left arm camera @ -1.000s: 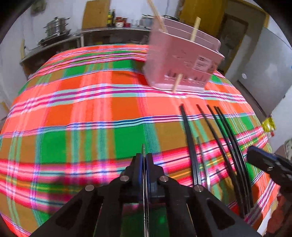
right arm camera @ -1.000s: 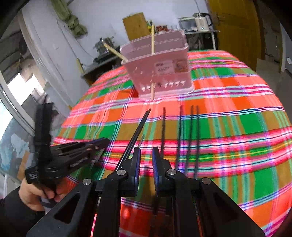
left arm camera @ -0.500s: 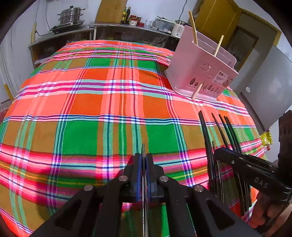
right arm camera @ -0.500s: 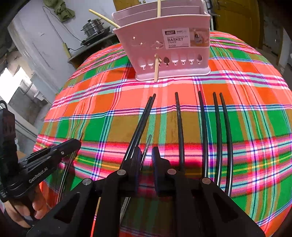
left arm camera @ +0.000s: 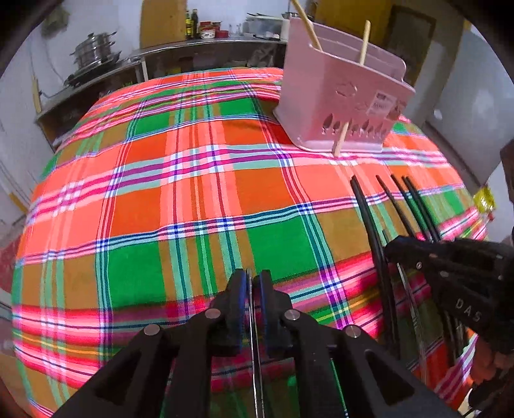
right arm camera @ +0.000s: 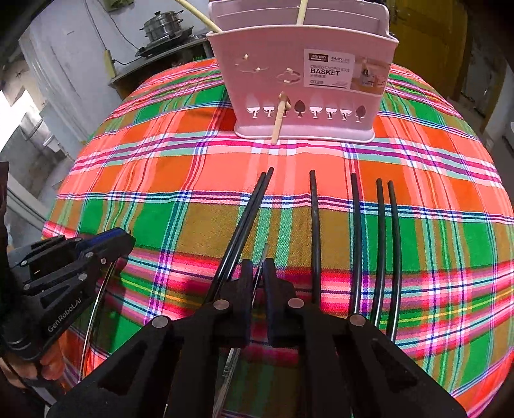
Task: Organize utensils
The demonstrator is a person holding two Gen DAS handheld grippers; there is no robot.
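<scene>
Little is sorted: two wooden chopsticks [right arm camera: 301, 13] stand in the far pink basket [right arm camera: 302, 83], six black chopsticks [right arm camera: 314, 225] lie near, and the left gripper [left arm camera: 250, 289] and right gripper [right arm camera: 259, 273] each pinch a thin metal utensil [right arm camera: 261, 260], seemingly a chopstick.

Plaid tablecloth [left arm camera: 205, 199]; stacked steel pots [left arm camera: 94, 49] on a counter [left arm camera: 106, 80].

Tabletop cloth [right arm camera: 192, 167]: bright plaid of orange, green, olive, with pink, white, blue and purple stripes. Basket [right arm camera: 282, 41]: pale pink, white label with black text. Chopsticks [right arm camera: 356, 225]: black; two in basket [right arm camera: 278, 122] pale wood. Grippers: black, left fingers [left arm camera: 266, 289] blue-edged.
</scene>
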